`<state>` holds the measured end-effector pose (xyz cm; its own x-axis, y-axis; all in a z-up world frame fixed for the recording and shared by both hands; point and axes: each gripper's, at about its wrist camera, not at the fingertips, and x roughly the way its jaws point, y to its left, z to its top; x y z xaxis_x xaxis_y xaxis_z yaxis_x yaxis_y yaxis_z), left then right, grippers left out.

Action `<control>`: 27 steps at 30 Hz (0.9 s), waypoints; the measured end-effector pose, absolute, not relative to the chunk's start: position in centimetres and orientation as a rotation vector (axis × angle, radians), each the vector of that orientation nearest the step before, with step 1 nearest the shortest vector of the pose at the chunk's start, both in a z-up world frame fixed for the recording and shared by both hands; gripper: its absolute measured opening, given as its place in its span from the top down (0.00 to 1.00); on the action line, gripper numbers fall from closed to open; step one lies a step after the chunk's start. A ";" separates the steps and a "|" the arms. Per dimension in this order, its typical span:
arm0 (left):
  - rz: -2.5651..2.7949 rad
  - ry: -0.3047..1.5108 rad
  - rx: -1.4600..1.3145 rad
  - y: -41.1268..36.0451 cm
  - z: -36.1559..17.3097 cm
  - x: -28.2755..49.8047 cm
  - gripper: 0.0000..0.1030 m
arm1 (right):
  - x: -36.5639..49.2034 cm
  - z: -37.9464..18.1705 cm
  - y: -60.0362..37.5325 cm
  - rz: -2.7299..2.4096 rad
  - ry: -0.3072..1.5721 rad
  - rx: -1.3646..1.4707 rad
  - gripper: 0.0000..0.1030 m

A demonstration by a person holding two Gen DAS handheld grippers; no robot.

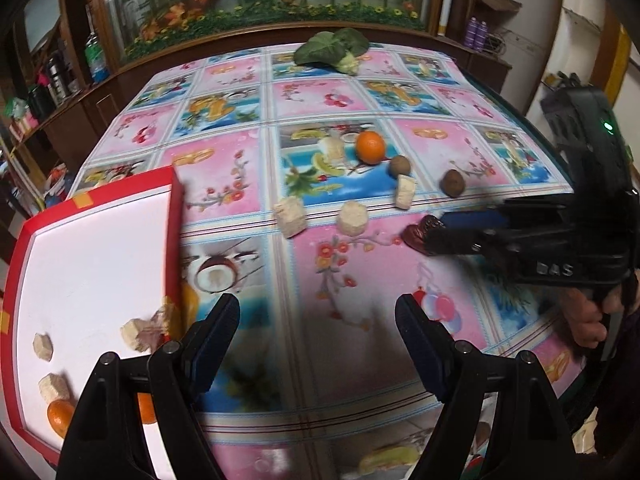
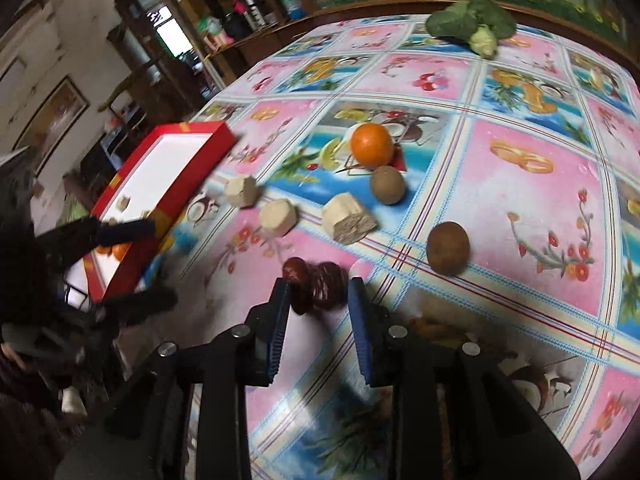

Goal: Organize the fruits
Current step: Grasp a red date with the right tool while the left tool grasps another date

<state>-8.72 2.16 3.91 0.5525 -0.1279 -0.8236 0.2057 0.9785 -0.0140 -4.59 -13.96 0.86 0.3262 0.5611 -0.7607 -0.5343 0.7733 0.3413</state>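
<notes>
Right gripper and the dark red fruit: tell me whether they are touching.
Cannot tell. In the right wrist view the dark red fruit sits between the right gripper fingertips, but motion blur hides any contact or gap; the left wrist view is blurred too.

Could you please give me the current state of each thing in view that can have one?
Left gripper: jaws open, empty.
Right gripper: jaws open around the dark red fruit, not clamped.
Red tray: partly filled with oranges and pale chunks.
Orange: loose on the table.
Two brown fruits: loose on the table.
Leafy vegetable: lying at the far edge.
</notes>
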 end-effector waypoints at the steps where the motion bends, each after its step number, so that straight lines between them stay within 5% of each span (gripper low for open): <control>1: -0.194 0.968 0.086 2.2 3.8 -8.6 0.22 | -4.5 1.0 -14.3 0.708 1.002 0.033 0.69; 15: -0.232 0.977 0.090 1.4 3.5 -8.8 0.22 | -5.4 0.7 -12.5 0.637 0.919 -0.113 0.69; 21: -0.261 0.975 0.115 0.2 3.6 -8.7 0.23 | -5.5 0.8 -12.2 0.579 0.884 -0.165 0.79; 27: -0.296 0.978 0.123 -1.8 3.5 -7.8 0.23 | -3.9 2.4 -16.5 0.510 0.875 0.074 0.79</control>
<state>-7.77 -1.84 3.46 0.5224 -0.1914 -0.8309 0.3013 0.9530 -0.0302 -3.89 -16.51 2.44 0.5299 0.4563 -0.7148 -0.3972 0.8783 0.2663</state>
